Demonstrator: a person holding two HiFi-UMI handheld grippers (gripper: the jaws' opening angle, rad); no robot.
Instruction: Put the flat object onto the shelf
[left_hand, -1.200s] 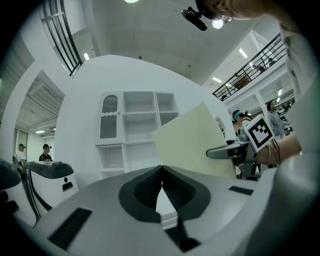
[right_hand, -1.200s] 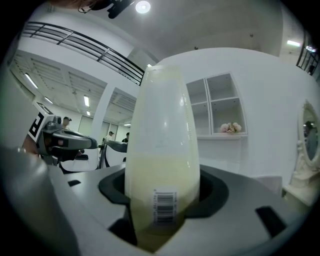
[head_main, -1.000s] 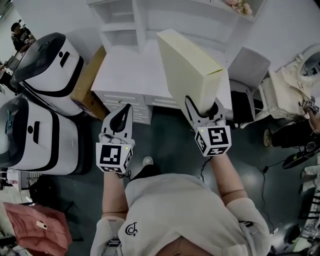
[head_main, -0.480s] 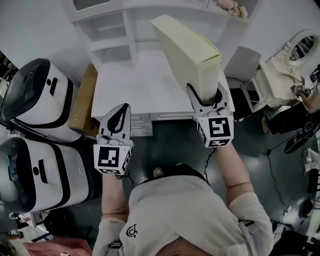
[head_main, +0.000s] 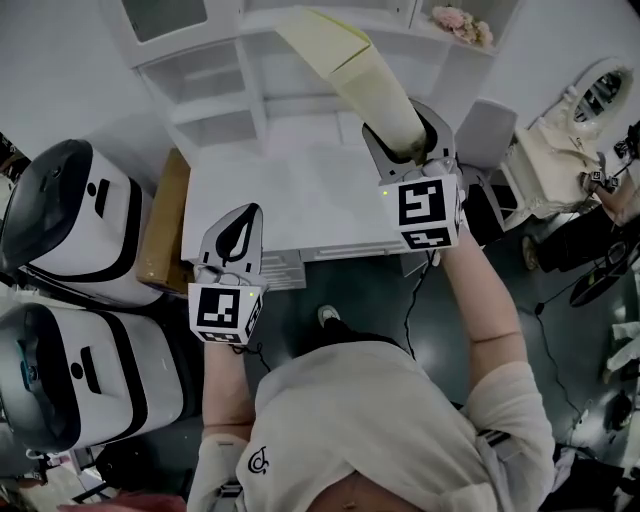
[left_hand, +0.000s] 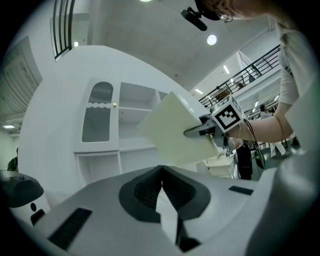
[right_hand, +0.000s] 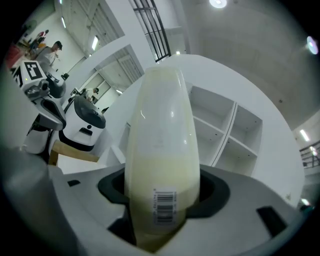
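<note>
The flat object is a pale yellow flat box (head_main: 352, 72) with a barcode on its near end (right_hand: 163, 204). My right gripper (head_main: 408, 148) is shut on its lower end and holds it tilted up toward the white shelf unit (head_main: 205, 95). The box's far end reaches in front of the upper shelf compartments (right_hand: 226, 134). In the left gripper view the box (left_hand: 172, 135) hangs before the shelf openings (left_hand: 134, 129). My left gripper (head_main: 242, 218) is shut and empty, low over the front of the white desk (head_main: 290, 200).
Two white and black machines (head_main: 62, 210) (head_main: 70, 365) stand at the left, with a brown cardboard box (head_main: 165, 225) between them and the desk. A white chair (head_main: 490, 128) and a cream bag (head_main: 558, 165) are at the right. Pink flowers (head_main: 462, 22) sit on the shelf's top right.
My right gripper has carried the box up and forward, from above the desk to the shelf compartments. The left gripper has stayed near the desk's front edge.
</note>
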